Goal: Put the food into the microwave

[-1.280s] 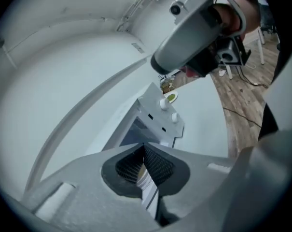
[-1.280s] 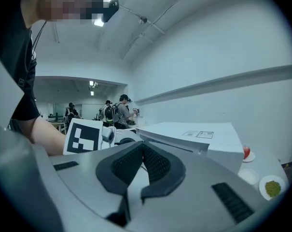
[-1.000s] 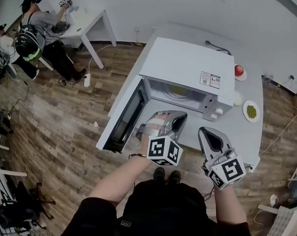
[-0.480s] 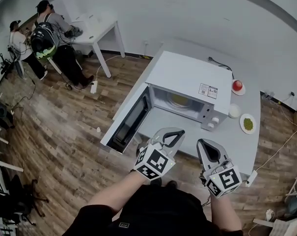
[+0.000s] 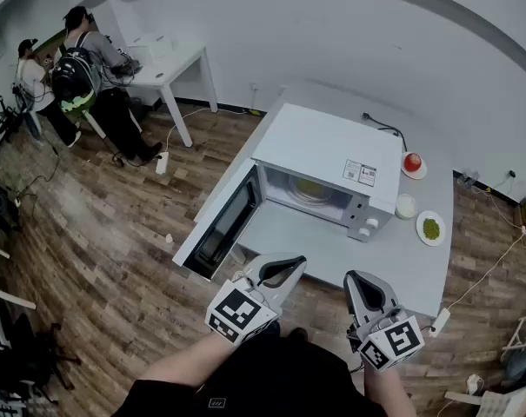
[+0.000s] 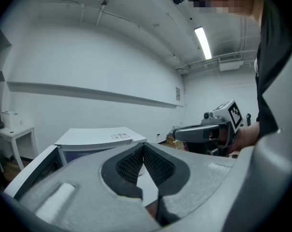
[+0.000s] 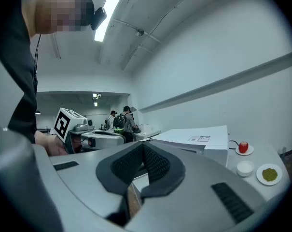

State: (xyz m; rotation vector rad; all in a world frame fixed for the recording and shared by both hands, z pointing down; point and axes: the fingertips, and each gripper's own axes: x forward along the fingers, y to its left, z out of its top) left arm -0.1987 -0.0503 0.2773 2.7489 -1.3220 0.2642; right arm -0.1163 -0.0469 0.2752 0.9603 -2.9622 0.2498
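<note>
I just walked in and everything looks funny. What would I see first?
The big white boxy microwave in the middle, on the grey table, its door swung wide open. Near the bottom, two grey handheld tools, the left tool and the right tool, each bearing a black-and-white marker cube, both shut and empty. Right of the microwave sit a red apple and a white plate of green food.

My white worktop (image 5: 332,250) holds a big white microwave (image 5: 328,150) with its door (image 5: 223,224) open. To its right I see a red apple (image 5: 411,162) on a little plate (image 5: 416,173), a small white bowl (image 5: 406,206) and a plate of green food (image 5: 431,228).
</note>
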